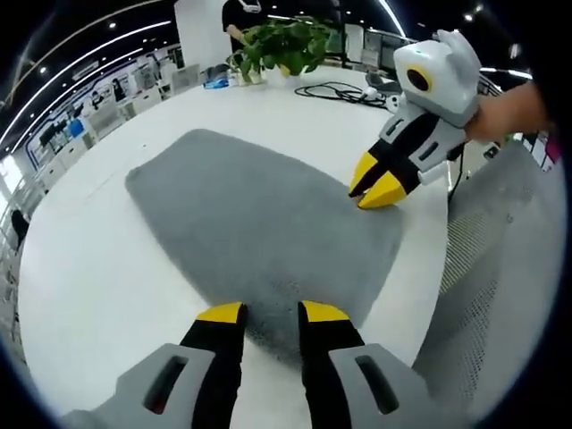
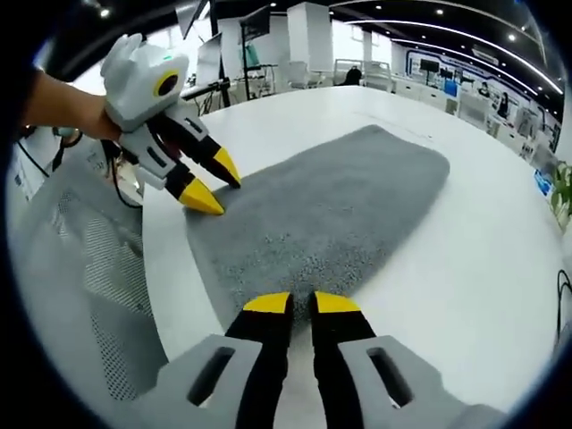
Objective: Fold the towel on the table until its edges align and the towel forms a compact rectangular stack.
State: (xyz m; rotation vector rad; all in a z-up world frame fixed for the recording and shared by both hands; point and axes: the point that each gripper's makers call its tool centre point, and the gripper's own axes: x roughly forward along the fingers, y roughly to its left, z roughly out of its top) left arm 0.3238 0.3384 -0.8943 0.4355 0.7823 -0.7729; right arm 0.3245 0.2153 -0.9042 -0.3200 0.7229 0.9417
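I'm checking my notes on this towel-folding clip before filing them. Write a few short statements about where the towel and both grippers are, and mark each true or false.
1. The grey towel lies spread flat on the white table. True.
2. The towel is already folded into a compact stack. False: it is one open layer.
3. The right gripper has its tips at a near corner of the towel. True.
4. The left gripper hangs over bare table, far from the towel. False: its tips are at the towel's near edge.
5. A potted plant stands at the far end of the table. True.

A leafy potted plant and black cables sit beside a mesh chair.
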